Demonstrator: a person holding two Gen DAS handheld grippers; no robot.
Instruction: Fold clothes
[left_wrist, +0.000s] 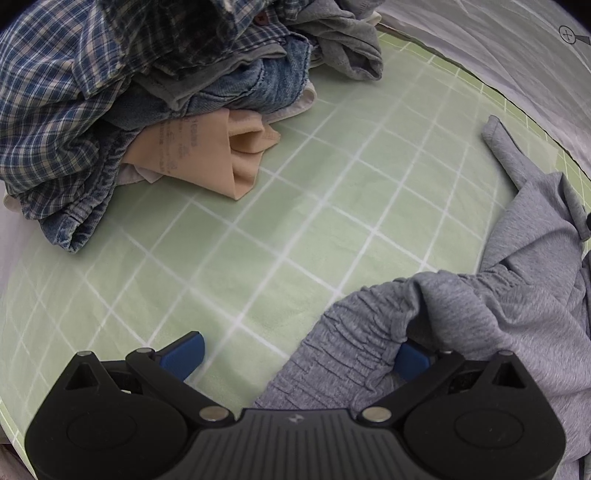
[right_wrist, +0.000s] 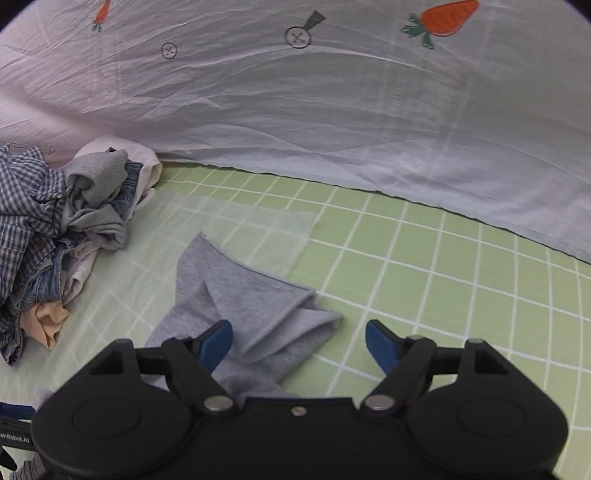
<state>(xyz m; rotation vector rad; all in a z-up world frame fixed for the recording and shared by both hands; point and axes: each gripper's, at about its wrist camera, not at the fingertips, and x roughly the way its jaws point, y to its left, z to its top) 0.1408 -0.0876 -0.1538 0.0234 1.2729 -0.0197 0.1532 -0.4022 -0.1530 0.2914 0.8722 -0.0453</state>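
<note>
A grey garment (left_wrist: 517, 306) lies crumpled on the green checked sheet (left_wrist: 332, 206), its gathered waistband near my left gripper (left_wrist: 297, 356). That gripper's jaws stand wide apart; the waistband drapes over the right blue fingertip (left_wrist: 412, 360), and the left one rests on bare sheet. In the right wrist view a folded part of the grey garment (right_wrist: 251, 299) lies flat in front. My right gripper (right_wrist: 298, 345) hangs open over it, the left fingertip (right_wrist: 214, 343) above the cloth and the right one above the sheet. Nothing is pinched.
A pile of unfolded clothes (left_wrist: 110, 92) sits at the far left: a blue plaid shirt, denim, grey pieces and a peach cloth (left_wrist: 207, 155). The same pile (right_wrist: 55, 229) shows in the right wrist view. A white quilt with carrot prints (right_wrist: 332, 129) borders the far side.
</note>
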